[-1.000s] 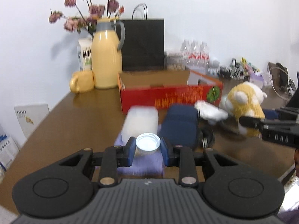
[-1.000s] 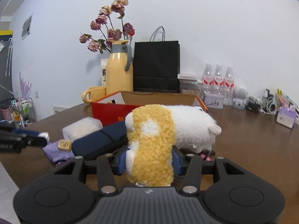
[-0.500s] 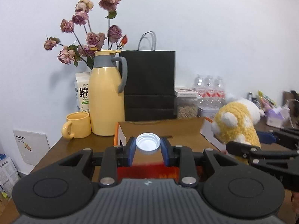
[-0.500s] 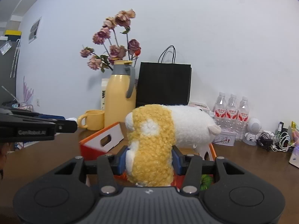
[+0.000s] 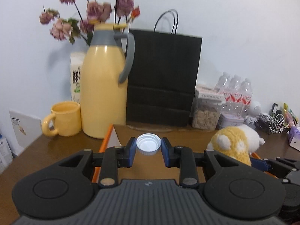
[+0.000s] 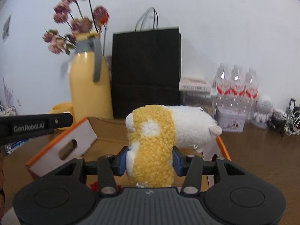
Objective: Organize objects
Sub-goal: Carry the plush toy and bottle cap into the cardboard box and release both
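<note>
My left gripper is shut on a white bottle cap and holds it above the open cardboard box with orange edges. My right gripper is shut on a yellow and white plush toy and holds it over the same box, whose white flap with a handle slot stands at the left. The plush toy also shows in the left wrist view, at the right over the box. The left gripper's arm shows in the right wrist view at the left.
Behind the box stand a yellow thermos jug, a yellow mug, a black paper bag, a milk carton and dried flowers. Water bottles, a clear food jar and cables crowd the back right of the brown table.
Both grippers have lifted from the table's front and moved forward over the box, still holding the cap and the plush toy. The items lying at the front have dropped out of view.
</note>
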`<state>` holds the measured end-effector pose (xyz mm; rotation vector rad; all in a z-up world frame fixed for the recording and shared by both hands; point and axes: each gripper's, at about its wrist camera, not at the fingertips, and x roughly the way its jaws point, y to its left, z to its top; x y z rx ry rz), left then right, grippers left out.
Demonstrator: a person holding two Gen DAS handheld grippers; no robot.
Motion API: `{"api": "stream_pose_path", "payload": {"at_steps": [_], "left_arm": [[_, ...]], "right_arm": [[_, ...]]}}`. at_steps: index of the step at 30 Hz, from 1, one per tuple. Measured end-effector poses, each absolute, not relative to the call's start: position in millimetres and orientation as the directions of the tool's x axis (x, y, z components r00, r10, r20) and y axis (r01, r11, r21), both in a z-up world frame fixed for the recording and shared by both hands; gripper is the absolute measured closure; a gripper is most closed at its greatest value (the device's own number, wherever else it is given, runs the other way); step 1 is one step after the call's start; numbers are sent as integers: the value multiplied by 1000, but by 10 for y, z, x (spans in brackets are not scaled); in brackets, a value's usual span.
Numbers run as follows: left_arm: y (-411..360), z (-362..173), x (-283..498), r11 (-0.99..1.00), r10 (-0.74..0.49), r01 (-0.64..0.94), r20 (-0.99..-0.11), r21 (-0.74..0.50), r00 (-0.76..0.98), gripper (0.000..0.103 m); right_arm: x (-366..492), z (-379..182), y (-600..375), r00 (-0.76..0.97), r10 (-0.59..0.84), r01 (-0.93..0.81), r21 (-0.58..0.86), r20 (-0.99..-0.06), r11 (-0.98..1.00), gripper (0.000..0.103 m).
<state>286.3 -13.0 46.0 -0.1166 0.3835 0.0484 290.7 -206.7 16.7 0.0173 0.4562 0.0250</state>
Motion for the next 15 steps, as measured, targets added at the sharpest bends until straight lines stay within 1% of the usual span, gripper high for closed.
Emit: {"api": "stream_pose_path", "payload": {"at_steps": [2, 4, 10, 12, 13, 14, 15], "left_arm": [[-146, 365, 2913, 995, 44, -79, -405, -69, 913, 74], [-128, 305, 2926, 995, 37, -73, -422, -70, 906, 74], [-134, 263, 2902, 996, 14, -50, -424, -75, 905, 73], [-145, 258, 2903, 996, 15, -52, -427, -75, 904, 61], [-143, 255, 2893, 996, 17, -53, -424, -74, 905, 47], [-145, 261, 2876, 996, 19, -55, -417, -74, 909, 37], [-143, 268, 2860, 996, 20, -56, -408, -76, 913, 30]], "right_arm": [[2943, 87, -2091, 885, 27, -17, 25, -464, 1000, 57], [2968, 25, -2091, 873, 31, -21, 25, -486, 999, 57], [2960, -24, -2032, 864, 21, -24, -1, -503, 1000, 55], [2938, -18, -2024, 864, 15, -20, -5, -502, 1000, 51], [2930, -7, -2022, 866, 9, -16, -9, -500, 1000, 50], [2914, 4, -2016, 869, 1, -10, -15, -495, 1000, 48], [2902, 18, -2014, 871, -3, -6, -18, -491, 1000, 36]]}}
